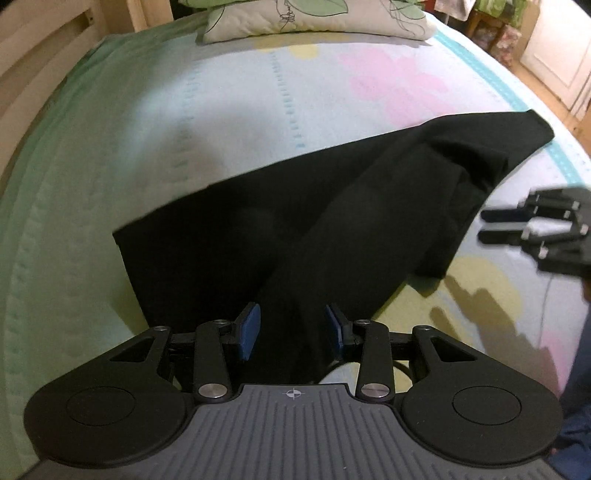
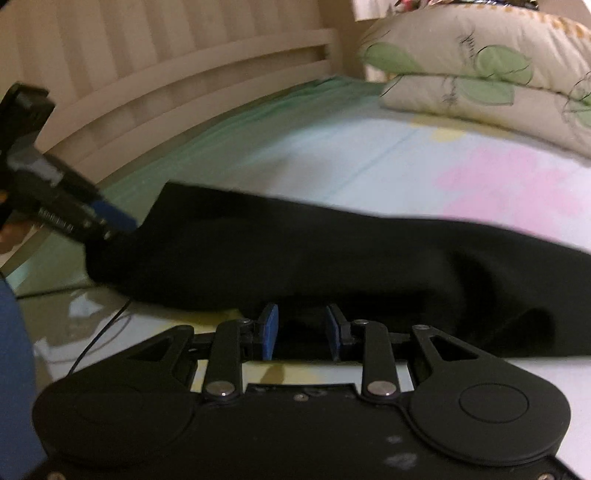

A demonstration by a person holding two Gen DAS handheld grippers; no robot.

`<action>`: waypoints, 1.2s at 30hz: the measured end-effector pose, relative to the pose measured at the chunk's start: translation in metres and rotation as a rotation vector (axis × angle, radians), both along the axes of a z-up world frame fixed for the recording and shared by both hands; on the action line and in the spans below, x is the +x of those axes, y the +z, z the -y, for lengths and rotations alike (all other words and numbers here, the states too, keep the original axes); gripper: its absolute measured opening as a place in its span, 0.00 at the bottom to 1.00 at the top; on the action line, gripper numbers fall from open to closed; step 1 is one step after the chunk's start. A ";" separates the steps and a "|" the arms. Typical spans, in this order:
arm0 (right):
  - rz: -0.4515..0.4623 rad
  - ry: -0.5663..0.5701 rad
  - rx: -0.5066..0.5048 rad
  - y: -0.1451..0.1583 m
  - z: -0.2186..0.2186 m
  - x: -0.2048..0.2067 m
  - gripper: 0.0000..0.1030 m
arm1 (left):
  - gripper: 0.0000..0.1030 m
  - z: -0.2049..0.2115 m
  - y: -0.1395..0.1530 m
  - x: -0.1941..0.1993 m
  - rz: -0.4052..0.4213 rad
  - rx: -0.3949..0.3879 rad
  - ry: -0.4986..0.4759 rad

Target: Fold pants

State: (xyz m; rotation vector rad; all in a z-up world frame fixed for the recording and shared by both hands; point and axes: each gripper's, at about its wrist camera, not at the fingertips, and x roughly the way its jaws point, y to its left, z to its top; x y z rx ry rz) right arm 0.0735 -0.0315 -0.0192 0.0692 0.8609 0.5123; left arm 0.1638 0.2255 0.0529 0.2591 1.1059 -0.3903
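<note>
Fingers first: the left gripper (image 1: 291,332) stands part-way open with a black pant leg running up between its blue pads; whether the pads press the cloth cannot be told. The right gripper (image 2: 301,332) is likewise part-way open at the near edge of the cloth, and a grip cannot be told there either.

Largest thing is the bed (image 1: 166,122), spread with a pastel sheet in green, pale blue, pink and yellow. A cream slatted bed rail (image 2: 192,70) runs along its far left side. The black pants (image 1: 332,206) lie across the near middle of the bed, one leg crossed over the other, bunched toward the right. A leaf-print pillow (image 1: 314,18) sits at the far end, well apart from the pants. A thin dark cable (image 2: 99,336) trails over the near sheet.
</note>
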 end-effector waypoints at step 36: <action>0.016 -0.061 -0.002 -0.045 -0.052 -0.015 0.16 | 0.06 0.031 -0.043 0.027 -0.004 0.065 -0.062</action>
